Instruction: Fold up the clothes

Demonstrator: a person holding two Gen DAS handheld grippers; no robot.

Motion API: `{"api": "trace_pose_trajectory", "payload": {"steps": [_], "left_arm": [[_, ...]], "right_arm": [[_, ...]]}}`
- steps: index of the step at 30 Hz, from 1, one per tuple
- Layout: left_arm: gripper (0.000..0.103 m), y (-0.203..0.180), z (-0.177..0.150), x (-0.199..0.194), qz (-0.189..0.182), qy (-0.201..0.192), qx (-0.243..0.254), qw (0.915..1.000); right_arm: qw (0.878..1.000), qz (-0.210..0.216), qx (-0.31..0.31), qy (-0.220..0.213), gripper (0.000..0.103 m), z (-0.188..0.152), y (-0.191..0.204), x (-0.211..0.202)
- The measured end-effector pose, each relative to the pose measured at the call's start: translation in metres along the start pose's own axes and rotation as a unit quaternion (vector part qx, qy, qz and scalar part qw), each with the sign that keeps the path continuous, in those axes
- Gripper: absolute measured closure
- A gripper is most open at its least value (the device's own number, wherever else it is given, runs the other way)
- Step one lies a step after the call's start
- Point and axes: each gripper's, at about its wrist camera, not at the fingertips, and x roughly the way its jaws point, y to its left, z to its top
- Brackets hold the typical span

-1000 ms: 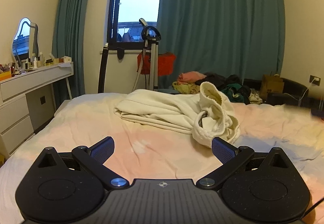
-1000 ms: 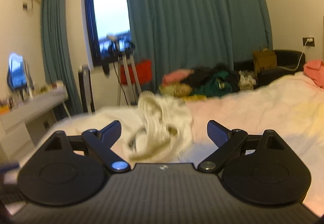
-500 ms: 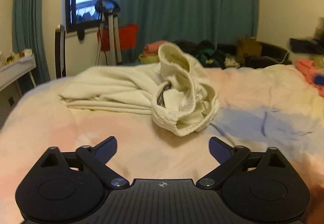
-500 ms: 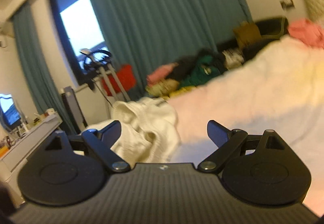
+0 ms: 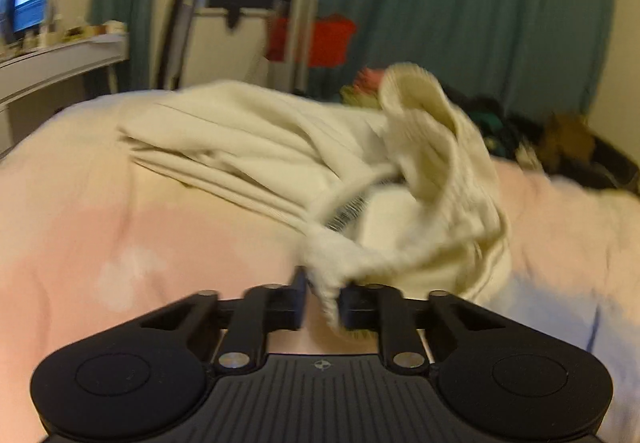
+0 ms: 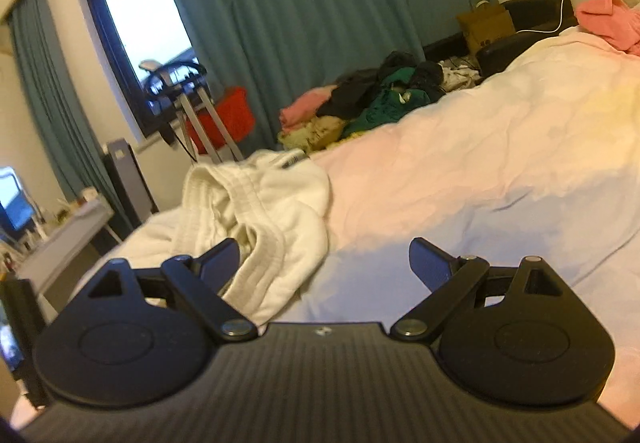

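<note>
The cream-white knitted garment with a ribbed waistband [image 5: 280, 147] is lying bunched on the pale pink and white bedsheet [image 5: 100, 227], its body partly layered and its ribbed opening gaping upward. The left gripper [image 5: 322, 297] is pinching a ribbed edge of the waistband between nearly closed fingers; the left view is blurred. The right gripper [image 6: 324, 257] is hovering beside the same garment [image 6: 260, 211] with fingers spread wide, holding nothing, its left finger lying over the cloth edge. Judged step: securing the waistband before spreading the garment flat. The next move appears to call for the right gripper taking a second grip along the waistband, apart from the first. A mixed heap of dark, green and pink clothes [image 6: 372, 99] is lying beyond the bed.
</note>
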Motion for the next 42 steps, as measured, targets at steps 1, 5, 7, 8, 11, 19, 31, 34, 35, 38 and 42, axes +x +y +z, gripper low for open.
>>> {"api": "trace_pose_trajectory", "payload": {"steps": [1,5,7,8,11,19,31,34,35,38,42], "left_arm": [[0.093,0.006,0.006,-0.006,0.004,-0.012,-0.009,0.9999],[0.094,0.025,0.038,-0.036,0.003,-0.057,-0.009,0.9983],[0.094,0.036,0.052,-0.058,0.005,-0.083,-0.004,0.9965],[0.094,0.040,0.057,-0.069,0.006,-0.095,0.000,0.9954],[0.094,0.058,0.072,-0.109,0.010,-0.131,0.008,0.9913],[0.095,0.130,0.072,-0.154,0.046,-0.137,-0.011,0.9895],[0.094,0.228,0.052,-0.153,0.038,-0.088,-0.117,0.9884],[0.094,0.245,0.050,-0.150,0.024,-0.090,-0.135,0.9865],[0.094,0.248,0.051,-0.151,0.018,-0.093,-0.143,0.9851],[0.094,0.255,0.051,-0.151,0.006,-0.102,-0.160,0.9818],[0.094,0.254,0.056,-0.145,-0.007,-0.115,-0.162,0.9801]], "right_arm": [[1.000,-0.001,0.000,-0.003,0.010,0.000,-0.001,0.001],[1.000,-0.005,-0.003,0.007,0.010,-0.002,0.001,0.005],[1.000,-0.004,-0.007,0.010,0.010,-0.004,0.003,0.005],[1.000,-0.005,-0.012,0.009,0.010,-0.004,0.005,0.005],[0.999,-0.004,-0.033,0.005,0.010,-0.006,0.014,0.000],[0.996,0.049,-0.064,0.036,0.010,-0.016,0.045,-0.033],[0.956,0.142,-0.159,0.203,0.011,-0.088,0.127,-0.024],[0.955,0.136,-0.179,0.196,0.011,-0.096,0.135,-0.014],[0.957,0.130,-0.171,0.193,0.013,-0.098,0.135,-0.006],[0.965,0.112,-0.146,0.185,0.017,-0.102,0.133,0.017],[0.969,0.094,-0.127,0.192,0.043,-0.109,0.129,0.042]]}}
